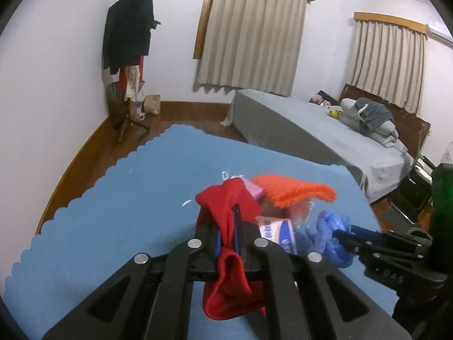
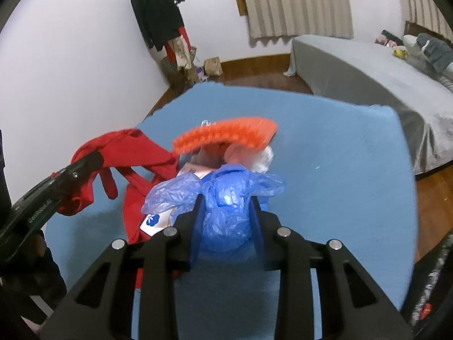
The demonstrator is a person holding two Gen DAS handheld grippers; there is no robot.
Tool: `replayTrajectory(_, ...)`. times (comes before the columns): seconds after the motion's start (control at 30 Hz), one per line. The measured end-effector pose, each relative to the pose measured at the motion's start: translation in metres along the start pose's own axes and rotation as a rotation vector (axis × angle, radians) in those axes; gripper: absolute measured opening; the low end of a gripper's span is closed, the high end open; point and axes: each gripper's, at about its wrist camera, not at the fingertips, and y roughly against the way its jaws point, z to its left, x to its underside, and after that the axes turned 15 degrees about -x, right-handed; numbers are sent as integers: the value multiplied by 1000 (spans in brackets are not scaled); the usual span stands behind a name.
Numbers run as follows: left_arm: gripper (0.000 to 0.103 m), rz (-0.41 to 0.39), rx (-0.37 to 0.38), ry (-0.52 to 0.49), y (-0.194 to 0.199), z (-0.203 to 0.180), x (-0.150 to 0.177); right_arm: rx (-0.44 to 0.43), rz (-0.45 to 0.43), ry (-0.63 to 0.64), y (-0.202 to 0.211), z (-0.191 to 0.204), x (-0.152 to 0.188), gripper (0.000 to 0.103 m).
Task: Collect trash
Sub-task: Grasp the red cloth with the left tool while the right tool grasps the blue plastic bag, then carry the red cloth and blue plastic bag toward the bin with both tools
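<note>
My left gripper (image 1: pixel 235 212) is shut on a red cloth (image 1: pixel 226 198) that hangs through and below its jaws; from the right wrist view it (image 2: pixel 93 158) enters at the left, holding the red cloth (image 2: pixel 133 147) up. My right gripper (image 2: pixel 226 198) is shut on a crumpled blue plastic bag (image 2: pixel 226 221), which fills the gap between its fingers. In the left wrist view that gripper (image 1: pixel 339 233) bites the blue plastic bag (image 1: pixel 325 226) from the right. Behind lie an orange knitted piece (image 2: pixel 226 133), a white packet with blue print (image 1: pixel 280 232) and a pink box (image 1: pixel 253 189).
Everything rests on a blue scalloped mat (image 1: pixel 113 212). A small white scrap (image 1: pixel 185 203) lies on it to the left of the pile. Beyond are a wooden floor, a grey-covered bed (image 1: pixel 311 124), a coat stand with clothes (image 1: pixel 130 42) and a paper bag (image 1: pixel 152 103).
</note>
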Motion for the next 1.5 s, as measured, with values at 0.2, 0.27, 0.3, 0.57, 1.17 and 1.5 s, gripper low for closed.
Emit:
replayTrajectory(0.2,7,-27,34,-11,18,-17,-12,29,-53,11,38,-1,-3,30)
replayTrajectory(0.27,7,-35,51,-13,24,-22,-15,35,-72,13,51,-2,-4,30)
replayTrajectory(0.3,7,-41,61,-16,28,-25,-17,38,-80,14,56,-2,-6,30)
replayTrajectory(0.57,7,-55,136,-30,48,-51,-23,64,-144,10,104,-2,-4,30)
replayTrajectory(1.17,7,-96,288,-95,89,-109,-28,153,-247,-14,176,-10,5,30)
replayTrajectory(1.5,7,-115,366,-140,113,-143,-23,231,-297,-59,218,-26,25,30)
